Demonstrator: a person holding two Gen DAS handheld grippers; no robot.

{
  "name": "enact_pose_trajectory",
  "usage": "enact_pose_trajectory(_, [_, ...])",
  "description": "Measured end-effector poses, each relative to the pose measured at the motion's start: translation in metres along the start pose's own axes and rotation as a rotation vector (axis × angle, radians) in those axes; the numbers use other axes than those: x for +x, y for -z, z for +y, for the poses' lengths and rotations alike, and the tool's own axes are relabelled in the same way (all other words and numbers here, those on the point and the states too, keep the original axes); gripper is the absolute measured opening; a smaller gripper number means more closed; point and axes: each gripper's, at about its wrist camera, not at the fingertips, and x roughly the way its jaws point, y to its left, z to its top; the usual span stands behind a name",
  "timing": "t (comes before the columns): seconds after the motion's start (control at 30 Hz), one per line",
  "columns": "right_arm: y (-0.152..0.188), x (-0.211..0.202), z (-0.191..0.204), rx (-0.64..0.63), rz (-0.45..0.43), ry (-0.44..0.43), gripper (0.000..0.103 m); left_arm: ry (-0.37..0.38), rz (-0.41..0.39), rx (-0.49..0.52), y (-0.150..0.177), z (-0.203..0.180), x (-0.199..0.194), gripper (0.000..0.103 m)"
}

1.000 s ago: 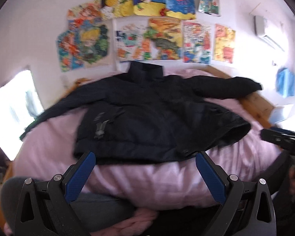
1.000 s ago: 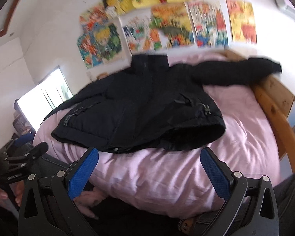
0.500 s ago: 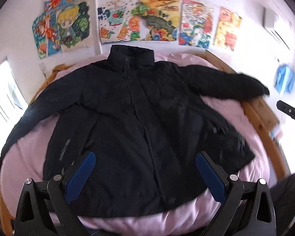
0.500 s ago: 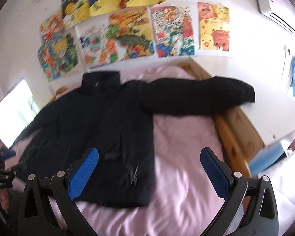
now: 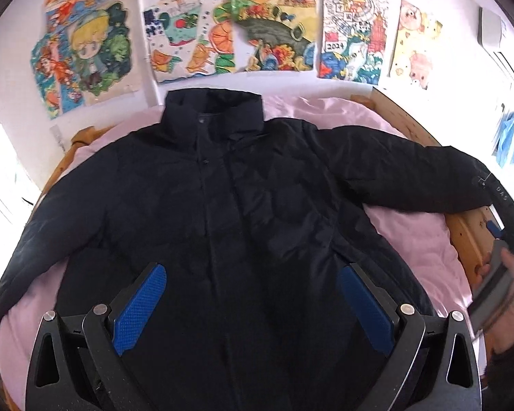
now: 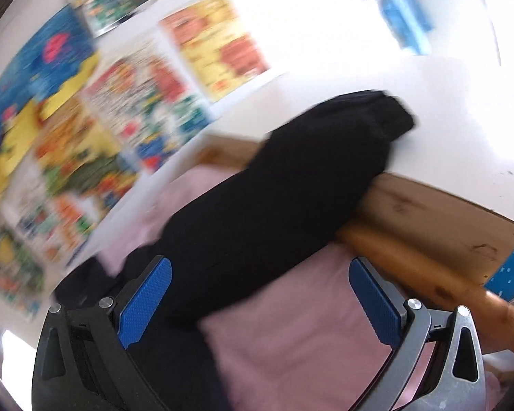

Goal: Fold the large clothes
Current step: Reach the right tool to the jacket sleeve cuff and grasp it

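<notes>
A large black padded jacket (image 5: pixel 229 205) lies face up on a pink bed (image 5: pixel 418 236), collar toward the wall, both sleeves spread out. My left gripper (image 5: pixel 253 301) is open and empty, hovering over the jacket's lower front. My right gripper (image 6: pixel 260 294) is open and empty above the jacket's right sleeve (image 6: pixel 291 185), which stretches over the wooden bed rail (image 6: pixel 428 219). That view is blurred. The right gripper's body and the hand on it show at the right edge of the left wrist view (image 5: pixel 497 274).
Colourful drawings (image 5: pixel 270 27) cover the white wall behind the bed. The wooden bed frame (image 5: pixel 469 233) runs along the right side. An air conditioner (image 5: pixel 497 34) hangs at the upper right. A window (image 5: pixel 3 178) glows at the left.
Both grippers have moved forward over the bed. The left one came closer over the jacket's front. The right one swung right toward the outstretched sleeve and bed rail.
</notes>
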Motion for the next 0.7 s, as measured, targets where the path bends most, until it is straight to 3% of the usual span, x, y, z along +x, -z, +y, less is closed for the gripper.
enact_pose_trajectory(0.1, [-0.001, 0.031, -0.016, 0.061, 0.006, 0.018, 0.102, 0.039, 0.041, -0.008, -0.005, -0.007, 0.017, 0.103])
enact_pose_trajectory(0.23, [-0.006, 0.058, -0.027, 0.157, 0.007, -0.049, 0.102, 0.076, 0.084, -0.042, -0.012, -0.015, 0.036, 0.103])
enact_pose_trajectory(0.43, [-0.004, 0.08, -0.041, 0.282, -0.026, -0.059, 0.1, 0.107, 0.085, -0.092, -0.031, -0.018, 0.039, 0.103])
enact_pose_trajectory(0.47, [-0.003, 0.079, -0.045, 0.295, -0.032, -0.069, 0.092, 0.11, 0.077, -0.097, -0.035, -0.019, 0.038, 0.103])
enact_pose_trajectory(0.5, [-0.002, 0.08, -0.046, 0.298, -0.042, -0.072, 0.076, 0.113, 0.065, -0.098, -0.04, -0.018, 0.035, 0.103])
enact_pose_trajectory(0.63, [-0.007, 0.085, -0.04, 0.27, -0.07, -0.076, 0.058, 0.125, 0.024, -0.101, -0.054, -0.016, 0.022, 0.103])
enact_pose_trajectory(0.7, [-0.01, 0.085, -0.045, 0.302, -0.084, -0.077, 0.038, 0.133, 0.017, -0.101, -0.059, -0.014, 0.015, 0.103])
